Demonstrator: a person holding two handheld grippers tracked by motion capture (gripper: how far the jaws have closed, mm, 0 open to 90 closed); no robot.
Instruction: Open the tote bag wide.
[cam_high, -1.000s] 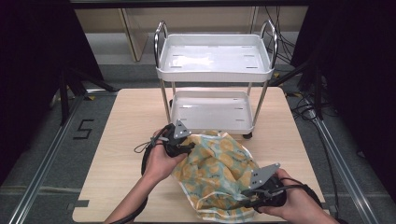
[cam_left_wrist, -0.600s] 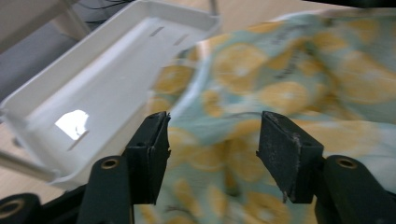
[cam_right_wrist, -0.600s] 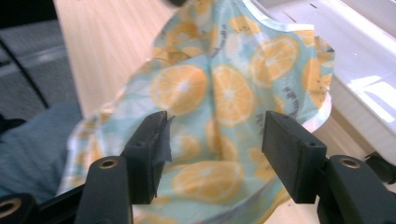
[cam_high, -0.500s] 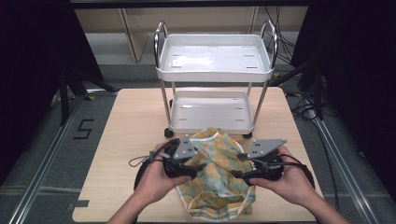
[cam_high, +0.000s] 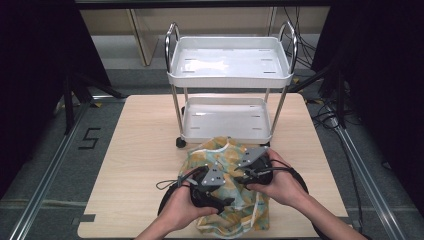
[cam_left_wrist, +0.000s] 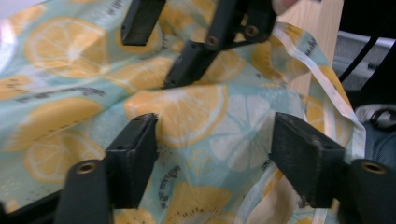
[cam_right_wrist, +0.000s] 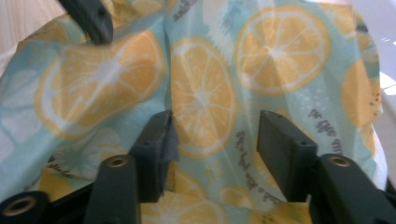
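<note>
Left gripper view: the left gripper (cam_left_wrist: 212, 144) has just been opening its jaws, which stand apart over the lemon-print bag (cam_left_wrist: 196, 112). The right gripper (cam_right_wrist: 212, 140), jaws just narrowing, straddles a fold without pinching. The bag lies at the desk's (cam_high: 135, 150) near edge, before the white cart (cam_high: 227, 117).

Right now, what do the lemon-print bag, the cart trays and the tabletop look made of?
Bag: thin, soft sheet with a slight sheen, plastic or coated fabric by the look; it creases and folds, with a white trim strip at the edge.
Cart trays: glossy white, moulded plastic or painted metal, on shiny chrome-like posts.
Tabletop: pale wood grain, matte, likely laminate or plywood.
</note>
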